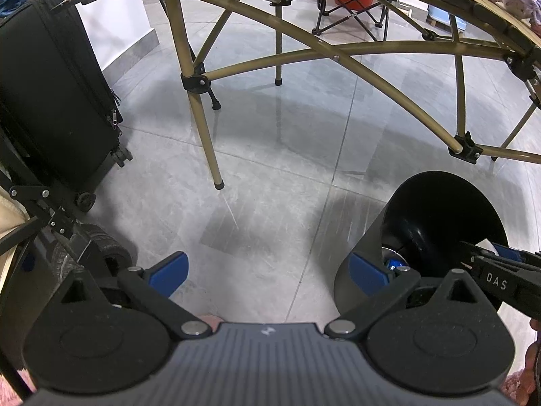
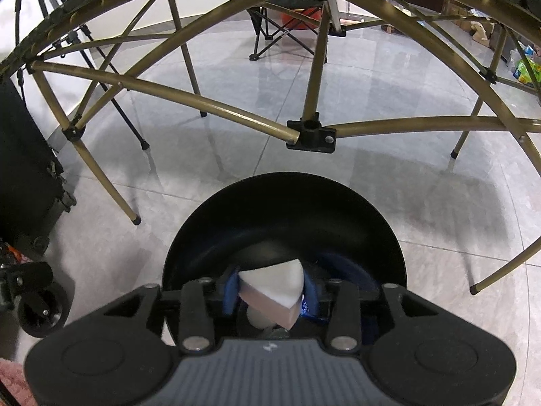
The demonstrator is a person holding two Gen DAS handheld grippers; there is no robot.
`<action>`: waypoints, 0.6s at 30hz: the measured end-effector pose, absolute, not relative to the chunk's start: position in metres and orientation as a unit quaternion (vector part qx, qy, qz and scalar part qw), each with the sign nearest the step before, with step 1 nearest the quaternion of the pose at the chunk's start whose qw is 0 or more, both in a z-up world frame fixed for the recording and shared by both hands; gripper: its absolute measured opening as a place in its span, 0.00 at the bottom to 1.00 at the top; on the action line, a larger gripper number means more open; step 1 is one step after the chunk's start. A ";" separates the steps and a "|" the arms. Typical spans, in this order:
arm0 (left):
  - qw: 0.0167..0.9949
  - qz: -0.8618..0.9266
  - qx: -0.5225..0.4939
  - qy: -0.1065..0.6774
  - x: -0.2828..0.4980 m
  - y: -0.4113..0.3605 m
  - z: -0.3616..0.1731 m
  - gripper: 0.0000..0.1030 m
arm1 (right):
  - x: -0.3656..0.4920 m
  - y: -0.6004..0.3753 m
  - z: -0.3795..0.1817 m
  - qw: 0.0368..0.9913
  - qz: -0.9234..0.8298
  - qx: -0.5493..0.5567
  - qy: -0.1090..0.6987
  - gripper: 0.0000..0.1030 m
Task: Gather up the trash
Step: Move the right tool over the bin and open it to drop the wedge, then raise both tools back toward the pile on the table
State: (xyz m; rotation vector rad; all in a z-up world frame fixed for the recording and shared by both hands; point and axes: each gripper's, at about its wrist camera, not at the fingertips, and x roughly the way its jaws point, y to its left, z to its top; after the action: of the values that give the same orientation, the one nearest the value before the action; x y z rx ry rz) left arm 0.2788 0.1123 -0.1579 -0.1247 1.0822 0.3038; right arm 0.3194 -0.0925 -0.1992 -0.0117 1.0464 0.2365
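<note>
Right tongs [image 2: 268, 296] over bin mouth, blue pads flanking white-and-pink wedge scrap [image 2: 275, 291], grip unclear | left tongs [image 1: 267, 270] spread wide, empty, over grey floor [image 1: 270, 176] | black bin [image 2: 284, 223] under worktop frame [image 2: 311, 132] | scrap inside bin rim

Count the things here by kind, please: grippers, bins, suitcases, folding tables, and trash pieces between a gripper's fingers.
Grippers: 2 (left gripper, right gripper)
Bins: 1 (black bin)
Suitcases: 1 (black suitcase)
Folding tables: 1 (folding table)
Trash pieces between fingers: 1 (white wedge, at the right gripper)
Total: 6
</note>
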 end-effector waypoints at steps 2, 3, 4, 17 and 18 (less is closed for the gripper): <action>0.844 0.144 -0.059 0.513 0.279 0.112 -0.158 1.00 | 0.321 -0.094 -0.200 0.859 0.107 -0.004 0.501 0.64; 0.844 0.145 -0.059 0.513 0.279 0.112 -0.158 1.00 | 0.321 -0.094 -0.201 0.859 0.104 -0.003 0.502 0.86; 0.844 0.145 -0.060 0.513 0.279 0.113 -0.158 1.00 | 0.322 -0.094 -0.201 0.858 0.100 -0.003 0.503 1.00; 0.847 0.142 -0.059 0.509 0.277 0.113 -0.156 1.00 | 0.322 -0.101 -0.204 0.858 0.092 0.009 0.505 1.00; 0.847 0.141 -0.059 0.509 0.276 0.113 -0.156 1.00 | 0.322 -0.102 -0.203 0.859 0.092 0.009 0.504 1.00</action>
State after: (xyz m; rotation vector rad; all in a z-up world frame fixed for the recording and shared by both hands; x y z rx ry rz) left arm 0.2765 0.1127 -0.1562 -0.1241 1.0725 0.2982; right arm 0.3219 -0.1019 -0.2029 0.0192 1.0574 0.1930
